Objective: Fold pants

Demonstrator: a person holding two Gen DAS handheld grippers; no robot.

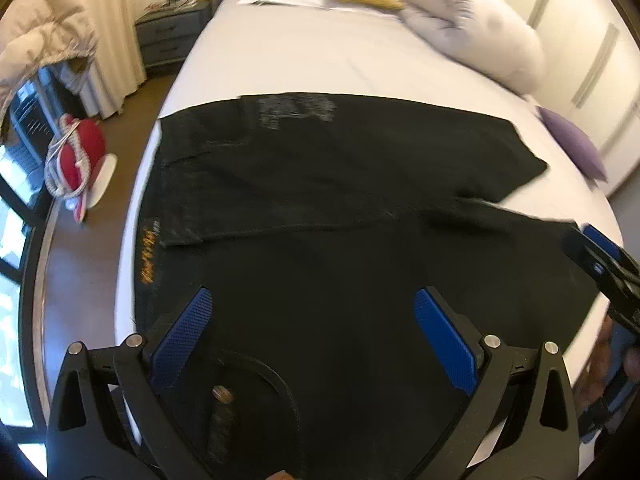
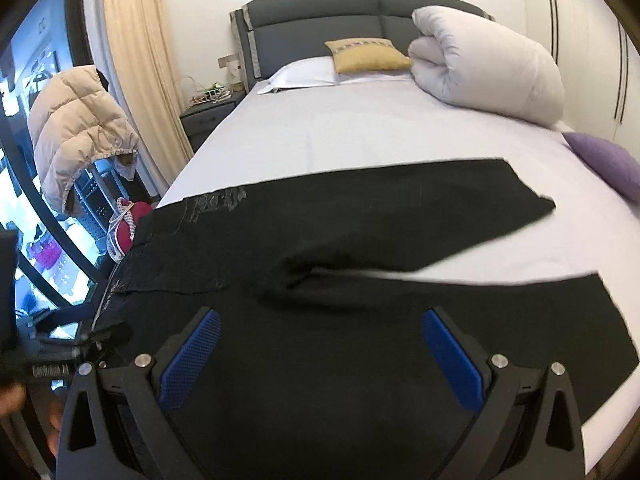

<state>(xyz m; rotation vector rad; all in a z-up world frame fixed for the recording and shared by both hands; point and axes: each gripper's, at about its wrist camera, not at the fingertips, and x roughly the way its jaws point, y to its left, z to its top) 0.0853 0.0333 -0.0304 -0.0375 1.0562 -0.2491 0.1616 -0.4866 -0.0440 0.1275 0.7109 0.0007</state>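
Black pants (image 1: 320,184) are spread flat across the foot of the bed (image 2: 360,128), waistband toward its left edge and the two legs parted in a V toward the right. The left hand-held gripper (image 1: 314,308) and right hand-held gripper (image 2: 320,328) are both held wide apart above the dark cloth, nothing grasped. On the pale sheet a rolled white duvet (image 2: 488,68), yellow cushion (image 2: 366,54) and purple cushion (image 2: 608,164) are seen, a cream curtain (image 2: 136,52) beside

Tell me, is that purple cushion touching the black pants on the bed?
Apart. The right wrist view shows it plainly: a strip of white sheet separates the purple cushion from the nearest leg end of the black pants.
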